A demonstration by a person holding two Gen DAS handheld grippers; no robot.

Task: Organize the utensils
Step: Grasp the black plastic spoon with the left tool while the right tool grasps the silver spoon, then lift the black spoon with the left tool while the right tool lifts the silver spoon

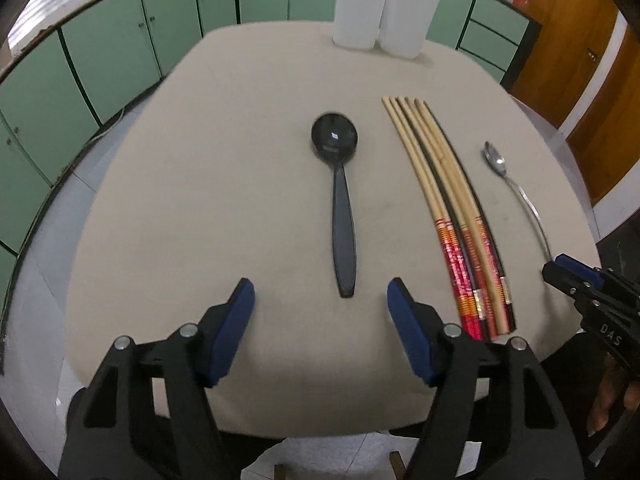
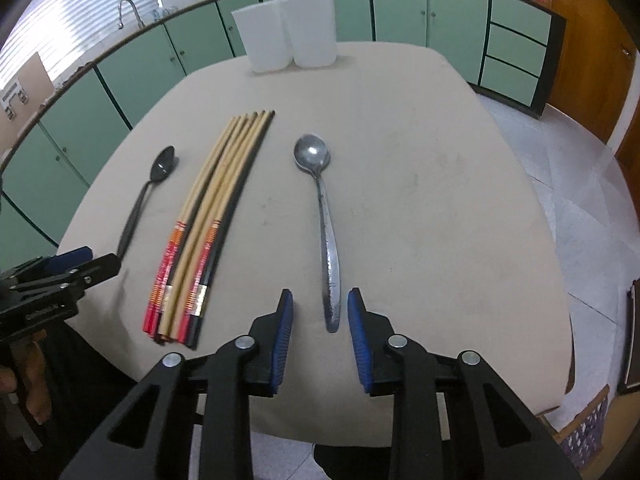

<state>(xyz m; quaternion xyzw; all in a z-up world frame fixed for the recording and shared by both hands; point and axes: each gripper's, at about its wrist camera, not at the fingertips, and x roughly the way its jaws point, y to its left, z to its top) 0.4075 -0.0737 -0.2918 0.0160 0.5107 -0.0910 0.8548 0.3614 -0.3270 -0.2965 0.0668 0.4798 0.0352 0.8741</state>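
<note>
Left wrist: left gripper point(image 1: 320, 300) wide open, empty, straddling the black spoon point(image 1: 340, 200) handle end on the table point(image 1: 160, 240). Risk: flat handle slips out.

Right wrist: right gripper point(image 2: 320, 316) narrowed, pads flank the metal spoon point(image 2: 326, 236) handle, no visible contact. Risk: nudging the chopsticks point(image 2: 208, 216) just beside; cups point(image 2: 288, 32) stand far.

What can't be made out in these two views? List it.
- Inside of the two white plastic containers: both views see only their outer walls.
- Tip of the silver metal spoon's handle, left wrist view: the right gripper covers it.
- End of the black plastic spoon's handle, right wrist view: the left gripper hides it.
</note>
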